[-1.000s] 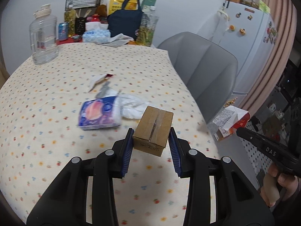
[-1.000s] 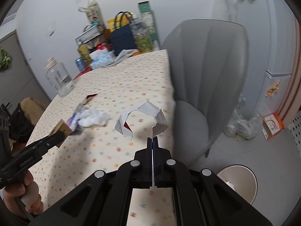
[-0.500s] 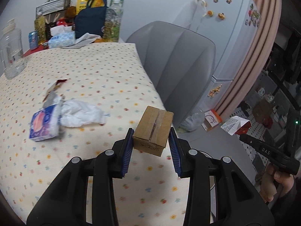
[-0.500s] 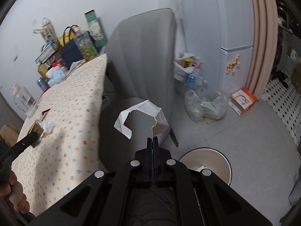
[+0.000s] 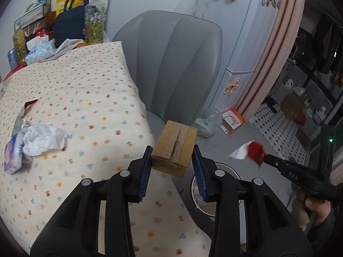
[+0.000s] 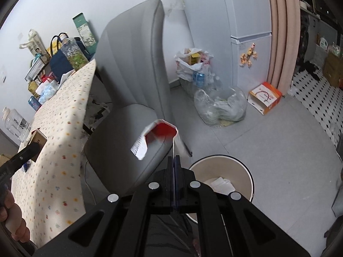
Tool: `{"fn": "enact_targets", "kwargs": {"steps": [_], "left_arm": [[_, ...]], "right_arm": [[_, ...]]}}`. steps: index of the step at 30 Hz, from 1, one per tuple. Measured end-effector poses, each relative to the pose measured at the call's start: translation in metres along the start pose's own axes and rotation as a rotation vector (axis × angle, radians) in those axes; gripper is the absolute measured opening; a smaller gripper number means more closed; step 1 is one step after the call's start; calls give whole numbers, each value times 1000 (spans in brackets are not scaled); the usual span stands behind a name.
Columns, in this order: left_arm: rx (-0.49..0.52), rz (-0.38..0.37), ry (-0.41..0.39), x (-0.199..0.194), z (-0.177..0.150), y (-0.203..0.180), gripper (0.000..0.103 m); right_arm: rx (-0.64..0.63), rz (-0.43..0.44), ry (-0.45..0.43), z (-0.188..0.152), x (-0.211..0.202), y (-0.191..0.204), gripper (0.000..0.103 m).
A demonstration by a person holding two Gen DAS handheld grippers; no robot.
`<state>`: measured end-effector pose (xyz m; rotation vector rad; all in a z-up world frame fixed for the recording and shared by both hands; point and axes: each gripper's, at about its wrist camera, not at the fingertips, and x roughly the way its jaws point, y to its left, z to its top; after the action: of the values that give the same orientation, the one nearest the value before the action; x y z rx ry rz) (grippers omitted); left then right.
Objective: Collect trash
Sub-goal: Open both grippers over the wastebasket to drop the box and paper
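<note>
The left tool (image 5: 172, 165) grips a taped cardboard box (image 5: 174, 147) between its blue pads just past the surface's (image 5: 85, 98) right edge, while the right tool (image 6: 174, 159), clenched on a torn red-and-white wrapper (image 6: 158, 138), holds it above the grey chair seat beside the round bin (image 6: 242, 171).

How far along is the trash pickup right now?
Partly done: the bin already holds some paper. In hand: the left gripper clamps a cardboard box, and the right gripper pinches a torn wrapper; neither is dropped yet. Left on the table: crumpled tissue, a tissue pack, and a torn wrapper scrap.
</note>
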<state>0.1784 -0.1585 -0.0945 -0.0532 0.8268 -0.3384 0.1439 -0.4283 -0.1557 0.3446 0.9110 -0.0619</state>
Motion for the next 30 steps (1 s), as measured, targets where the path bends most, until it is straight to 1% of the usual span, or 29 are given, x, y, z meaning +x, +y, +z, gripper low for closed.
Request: {"fn": "enact_targets", "kwargs": {"steps": [6,9,16,17,19,20,25,30], "left_arm": [[35,-12,22,12,2,-19,37],[50,-18,34,18,4,-26,37],[92,-28,61,32,6,-50,37],[97,-30,64,34,6,-53,37],[109,-35,73,39,6,-61,37],[116,-39,78,41,6,-65,37],[152,-67,98,53,6,-89,37],[198,-111,125,65,4,-118,37]], "right_arm": [[37,-7,12,-3,8,-19,3],[56,-8,15,-3,11,-28,6],[115,-7,53,-10,25,-55,7],[124,-9,53,-10,25,-58,9],[148,-14,42,-12,22,-68,33],[156,-19,27,-12,19,-72,49],[193,-39,-8,-11,6,-94,50],[233,-74,-44,-10,-10,-119,58]]}}
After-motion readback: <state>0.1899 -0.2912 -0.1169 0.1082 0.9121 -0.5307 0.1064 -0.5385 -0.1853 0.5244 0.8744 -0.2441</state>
